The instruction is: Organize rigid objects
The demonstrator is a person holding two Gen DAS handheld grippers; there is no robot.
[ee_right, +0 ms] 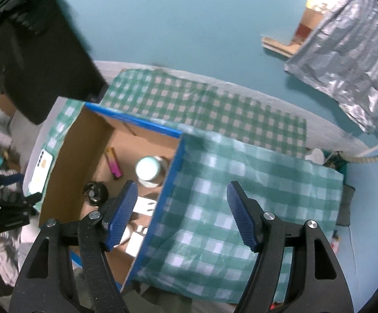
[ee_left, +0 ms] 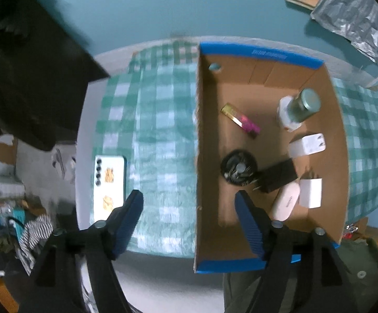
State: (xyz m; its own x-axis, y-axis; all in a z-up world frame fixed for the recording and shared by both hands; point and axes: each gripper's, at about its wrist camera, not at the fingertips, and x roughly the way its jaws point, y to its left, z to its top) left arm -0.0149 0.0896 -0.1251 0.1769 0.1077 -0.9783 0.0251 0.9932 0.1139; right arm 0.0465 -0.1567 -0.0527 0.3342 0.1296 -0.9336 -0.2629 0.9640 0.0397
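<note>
Both cams look steeply down on worktop w/ green-checked cloth. Left hand-held gripper: jaws wide apart, nothing between, straddling left wall of cardboard box, center-right of frame. Inside box: jar w/ teal lid upper right, gold/pink pack, black round item, black adapter, two white chargers, white oval case at lower right. Phone on cloth, left of box. Right hand-held gripper: open, empty, over box's right wall/cloth edge.
</note>
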